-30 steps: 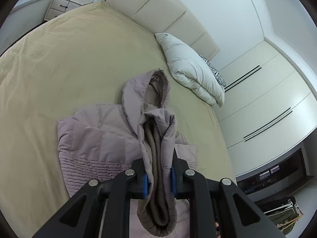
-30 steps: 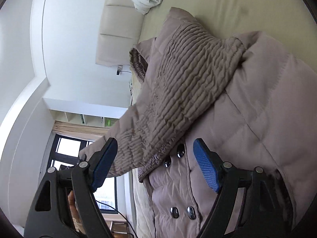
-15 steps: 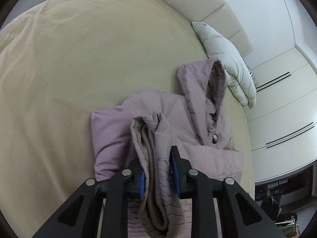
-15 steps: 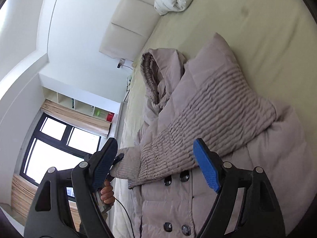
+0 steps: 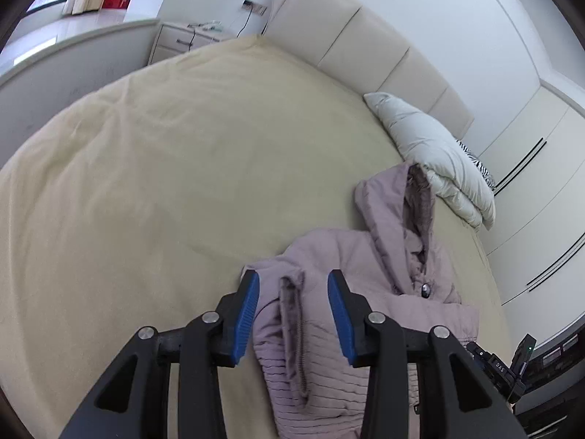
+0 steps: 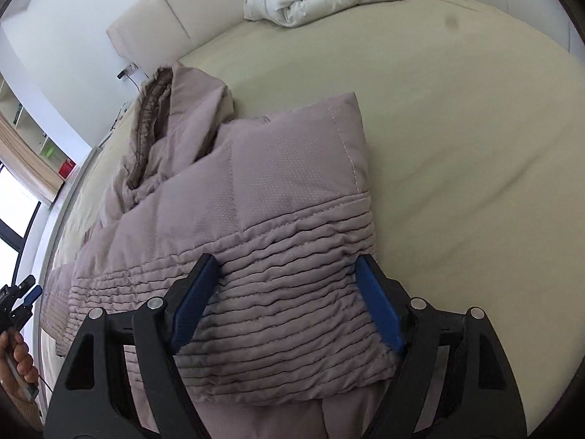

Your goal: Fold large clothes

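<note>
Left wrist view shows my left tool [image 5: 292,314] opening, its blue pads [image 5: 246,318] parting on either side of the ribbed cuff [image 5: 290,314] of the sleeve [image 5: 310,366]. The cuff sits between the pads, but neither pad presses on it. The mauve padded coat [image 5: 384,292] lies near the right side of the bed [image 5: 164,168], its hood [image 5: 395,205] pointing towards the headboard and ending just short of the white duvet [image 5: 438,161].

My right tool [image 6: 289,303] stands wide apart over the quilted band of the folded-in side [image 6: 292,219] of the coat. Its pads frame the cloth; I cannot tell whether they touch it, and they hold nothing that I can see.

I judge the step in hand to be laying the sleeve across the body of the coat. To do it well I would let the pads clear the cuff fully before lifting away, so the sleeve is not dragged back off. Then I would smooth it flat, since the puffy filling will likely spring up.

I count one coat with one hood, one sleeve in plain sight, one shiny button [image 5: 425,290] visible from the left wrist, one rolled duvet, and one striped item [image 5: 479,168] behind the duvet.
</note>
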A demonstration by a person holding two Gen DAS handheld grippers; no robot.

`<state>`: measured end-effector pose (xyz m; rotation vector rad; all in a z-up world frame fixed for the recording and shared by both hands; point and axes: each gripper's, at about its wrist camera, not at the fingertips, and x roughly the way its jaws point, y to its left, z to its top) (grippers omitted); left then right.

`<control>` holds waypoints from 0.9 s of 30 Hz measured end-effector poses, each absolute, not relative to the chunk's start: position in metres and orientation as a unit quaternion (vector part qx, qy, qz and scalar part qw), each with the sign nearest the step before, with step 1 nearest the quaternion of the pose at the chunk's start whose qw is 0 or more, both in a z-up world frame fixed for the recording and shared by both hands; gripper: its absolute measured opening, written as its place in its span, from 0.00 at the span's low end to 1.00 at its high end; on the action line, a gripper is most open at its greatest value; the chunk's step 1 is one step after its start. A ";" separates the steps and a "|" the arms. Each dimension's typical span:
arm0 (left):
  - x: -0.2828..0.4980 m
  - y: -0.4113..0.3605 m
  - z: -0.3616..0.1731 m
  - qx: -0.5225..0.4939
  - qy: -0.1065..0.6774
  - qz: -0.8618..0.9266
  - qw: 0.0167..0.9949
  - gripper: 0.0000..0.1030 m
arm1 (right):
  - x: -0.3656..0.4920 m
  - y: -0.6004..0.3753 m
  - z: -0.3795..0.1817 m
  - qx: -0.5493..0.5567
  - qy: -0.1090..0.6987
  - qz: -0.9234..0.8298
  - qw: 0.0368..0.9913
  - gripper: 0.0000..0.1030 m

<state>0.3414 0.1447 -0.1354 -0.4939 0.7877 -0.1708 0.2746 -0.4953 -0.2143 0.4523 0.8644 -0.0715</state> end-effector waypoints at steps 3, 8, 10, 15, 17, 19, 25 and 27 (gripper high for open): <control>0.343 0.114 -0.118 -0.184 0.360 -0.098 0.910 0.40 | 0.265 -0.482 -0.200 0.192 0.388 -0.031 0.901 0.75; 0.379 0.086 -0.164 -0.134 0.432 -0.082 0.888 0.29 | 0.276 -0.491 -0.202 0.205 0.383 -0.050 0.899 0.75; 0.384 0.092 -0.187 -0.147 0.445 -0.074 0.880 0.24 | 0.283 -0.500 -0.216 0.216 0.410 -0.055 0.884 0.75; 0.382 0.085 -0.206 -0.123 0.437 -0.075 0.888 0.23 | 0.284 -0.524 -0.255 0.272 0.428 -0.018 0.862 0.83; 0.379 0.088 -0.212 -0.130 0.431 -0.076 0.890 0.23 | 0.288 -0.523 -0.261 0.271 0.428 -0.013 0.862 0.83; 0.379 0.092 -0.212 -0.144 0.431 -0.080 0.887 0.23 | 0.292 -0.520 -0.257 0.261 0.438 -0.014 0.860 0.83; 0.345 0.083 -0.161 -0.093 0.379 -0.038 0.920 0.22 | 0.275 -0.557 -0.202 0.335 0.356 0.013 0.872 0.70; 0.335 0.067 -0.147 -0.065 0.358 -0.048 0.930 0.22 | 0.279 -0.564 -0.193 0.348 0.345 0.027 0.871 0.65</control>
